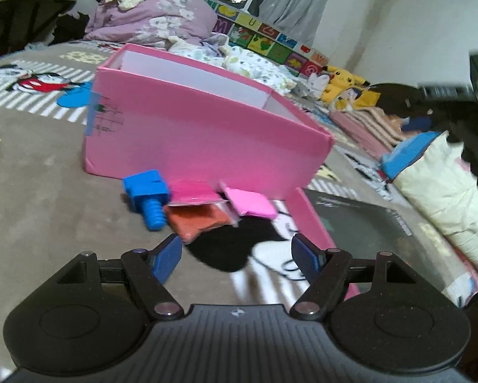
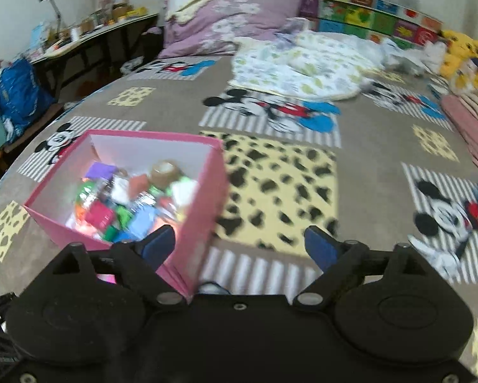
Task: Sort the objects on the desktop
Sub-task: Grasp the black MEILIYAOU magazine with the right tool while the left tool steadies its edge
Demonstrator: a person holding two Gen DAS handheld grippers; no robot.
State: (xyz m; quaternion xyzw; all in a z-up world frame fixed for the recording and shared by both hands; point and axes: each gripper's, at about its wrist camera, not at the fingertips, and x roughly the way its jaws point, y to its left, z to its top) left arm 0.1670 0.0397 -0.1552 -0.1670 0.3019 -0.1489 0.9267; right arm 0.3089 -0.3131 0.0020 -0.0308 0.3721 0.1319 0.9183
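In the left wrist view a pink box [image 1: 204, 137] stands on the bedspread. In front of it lie a blue toy bolt [image 1: 148, 196], a magenta packet [image 1: 192, 191], an orange packet [image 1: 199, 221] and a light pink pad [image 1: 250, 204]. My left gripper [image 1: 237, 255] is open and empty, just short of them. In the right wrist view the pink box [image 2: 212, 191] holds several small colourful items [image 2: 130, 201]. My right gripper [image 2: 239, 245] is open and empty, above the box's near right corner.
The pink box lid [image 1: 312, 223] lies right of the packets, beside a dark board [image 1: 376, 233]. Pillows [image 1: 440, 185] sit at the right, a purple duvet [image 2: 229, 16] and plush toys [image 2: 462, 57] at the back. A cluttered desk [image 2: 89, 32] stands left of the bed.
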